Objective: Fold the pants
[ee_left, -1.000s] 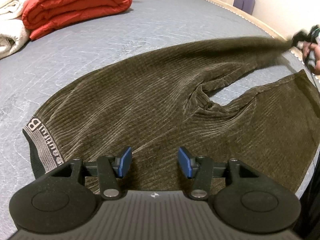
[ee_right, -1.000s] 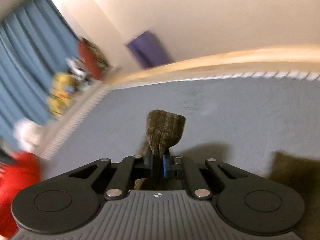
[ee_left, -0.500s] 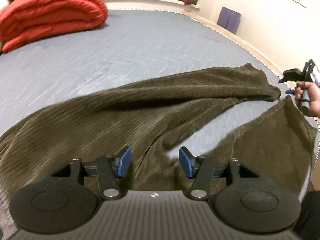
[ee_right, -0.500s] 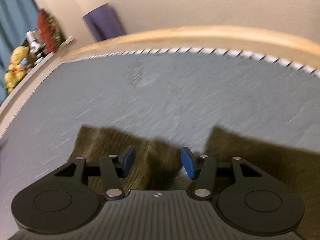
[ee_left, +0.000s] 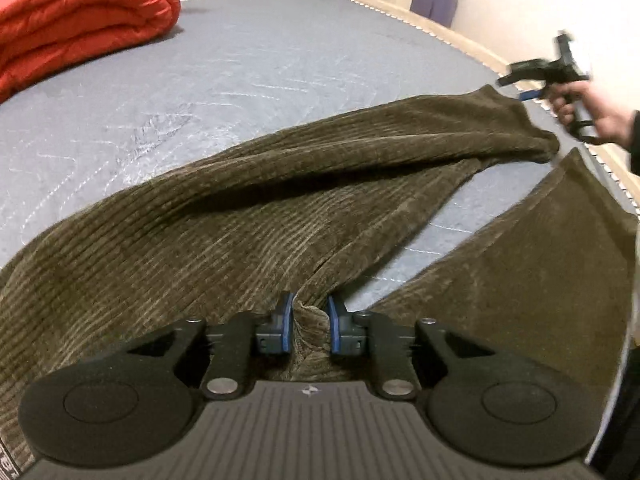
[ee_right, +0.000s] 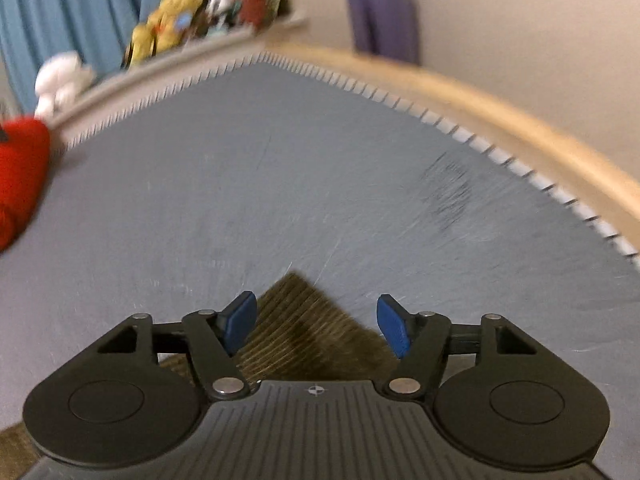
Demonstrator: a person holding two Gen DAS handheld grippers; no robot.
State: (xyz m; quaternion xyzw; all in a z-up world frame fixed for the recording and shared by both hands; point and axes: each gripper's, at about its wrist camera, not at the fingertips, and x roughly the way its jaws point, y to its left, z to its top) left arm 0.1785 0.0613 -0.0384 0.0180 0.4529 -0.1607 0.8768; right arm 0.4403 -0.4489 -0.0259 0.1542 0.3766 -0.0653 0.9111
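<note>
Left gripper (ee_left: 308, 322) has just closed on the pants (ee_left: 280, 208) crotch; right gripper (ee_right: 316, 326), just opened, hovers at the far leg end

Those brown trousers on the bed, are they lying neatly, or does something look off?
Not neatly. The pants are splayed: the far leg lies slanted and rumpled, apart from the near leg, with a wedge of grey bed cover showing between. At the crotch, the left gripper bunches a fold.

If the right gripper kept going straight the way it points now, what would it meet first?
Probably the hem corner of the brown corduroy pants, lying between the right gripper's open jaws; beyond it only the grey quilted mattress. Depth is unclear.
</note>
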